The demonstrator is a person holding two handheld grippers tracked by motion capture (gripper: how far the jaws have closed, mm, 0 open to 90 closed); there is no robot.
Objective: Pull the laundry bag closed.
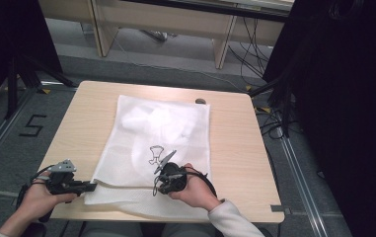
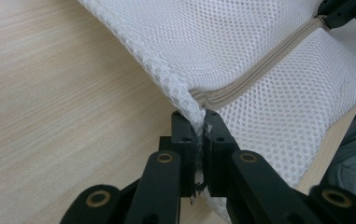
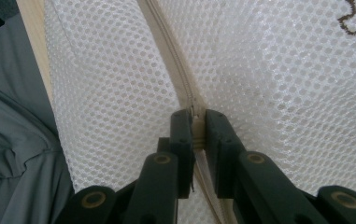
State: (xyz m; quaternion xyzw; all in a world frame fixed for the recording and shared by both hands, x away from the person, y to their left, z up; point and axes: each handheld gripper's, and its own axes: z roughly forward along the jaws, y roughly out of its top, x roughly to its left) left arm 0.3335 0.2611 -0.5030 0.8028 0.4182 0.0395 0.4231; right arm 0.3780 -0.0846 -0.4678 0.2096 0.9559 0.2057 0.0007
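- mesh laundry bag lies mid-desk, its zip edge along the near edge.
- my left gripper has its jaws clamped on the bag's corner.
- my right gripper pinches the zipper.
- judgement: both grips set; zip travel remains.

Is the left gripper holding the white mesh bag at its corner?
Yes, in the left gripper view the left gripper is shut on the corner of the mesh bag, where the zipper ends.

White mesh zip bag, flat on table
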